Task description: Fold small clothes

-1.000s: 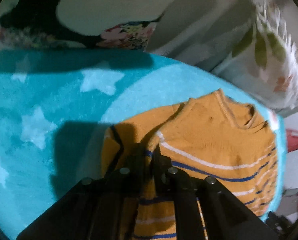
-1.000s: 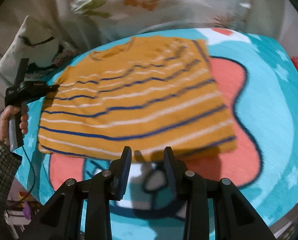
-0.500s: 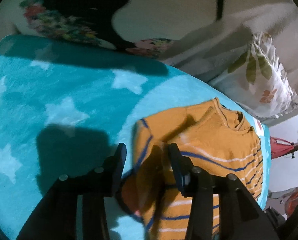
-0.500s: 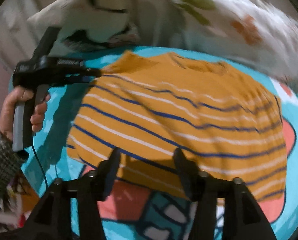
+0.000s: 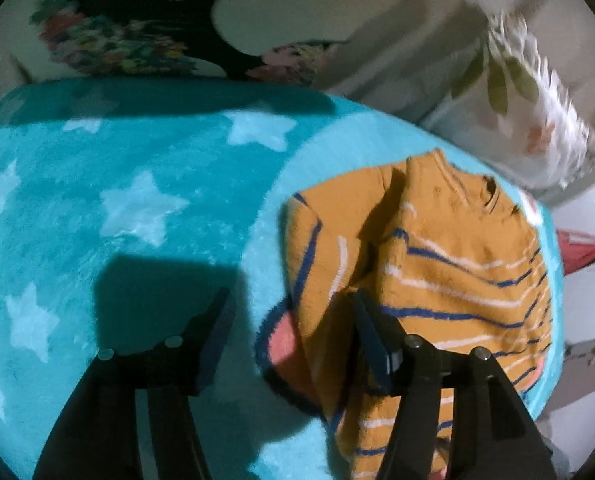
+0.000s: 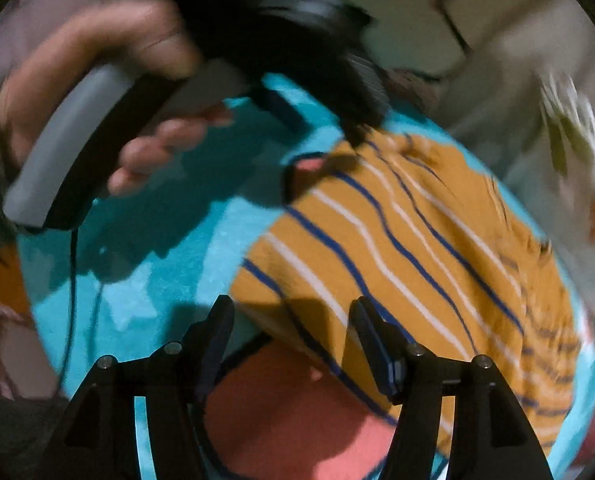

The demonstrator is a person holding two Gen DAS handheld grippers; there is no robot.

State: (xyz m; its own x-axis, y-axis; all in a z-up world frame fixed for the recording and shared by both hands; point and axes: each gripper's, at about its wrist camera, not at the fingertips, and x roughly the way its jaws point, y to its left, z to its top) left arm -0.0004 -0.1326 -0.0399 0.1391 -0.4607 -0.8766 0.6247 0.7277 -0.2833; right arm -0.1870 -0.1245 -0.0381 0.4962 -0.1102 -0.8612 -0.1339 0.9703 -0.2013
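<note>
An orange knit sweater with blue and white stripes (image 5: 437,272) lies on a turquoise star blanket (image 5: 129,208), one sleeve folded over its body. My left gripper (image 5: 291,308) is open and empty, just left of the sweater's edge, its right finger over the knit. In the right wrist view the sweater (image 6: 417,248) lies flat. My right gripper (image 6: 291,312) is open and empty above its near corner. The left gripper's body and the hand holding it (image 6: 145,112) fill the upper left of that view, blurred.
A floral pillow (image 5: 529,112) and a white pillow with a black and flowered print (image 5: 137,36) lie beyond the blanket's far edge. A coral patch of the blanket print (image 6: 297,412) sits under my right gripper. A cable (image 6: 73,300) hangs from the left gripper.
My left gripper let go of the sleeve, opened wide and drew back left. My right gripper opened wider and swung left toward the sweater's near corner and the left hand.
</note>
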